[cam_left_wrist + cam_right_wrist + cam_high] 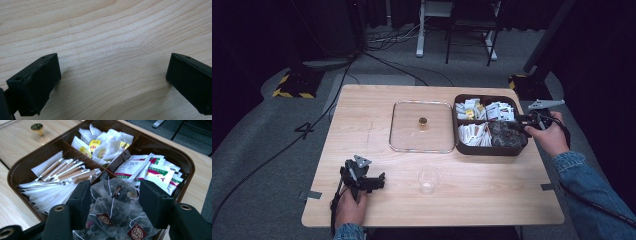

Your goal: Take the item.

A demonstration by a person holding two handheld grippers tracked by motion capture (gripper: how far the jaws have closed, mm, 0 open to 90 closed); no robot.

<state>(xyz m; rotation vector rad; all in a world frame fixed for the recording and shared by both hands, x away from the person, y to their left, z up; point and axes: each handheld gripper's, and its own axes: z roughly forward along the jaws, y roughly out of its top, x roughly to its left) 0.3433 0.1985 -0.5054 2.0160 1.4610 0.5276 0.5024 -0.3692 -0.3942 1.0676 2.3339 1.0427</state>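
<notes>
- Left claw (371, 181): observed resting low on the tabletop (362, 120), left of the clear plastic cup (428, 179). In the left gripper view the jaws stand wide apart with nothing but bare wood grain between them; nothing is held.
- Clear plastic cup: found upright and apparently empty, near the front edge of the tabletop, well apart from the brown compartment box (522, 146). No bag has been placed in it.
- Glass lid (407, 135) with its small knob (423, 120): laid flat just left of the box, so the box is judged already opened.
- Brown compartment box: four compartments are seen, holding paper sachets, stick packets and mesh tea bags (112, 202).
- Right claw (113, 202): positioned over the box compartment nearest the right hand, jaws wide on either side of the mesh tea bags, not yet closed on one.
- Progress: the work is judged to be at an early stage. Closing on a tea bag, lifting it out and carrying it leftward from the box toward the cup remain outstanding.
</notes>
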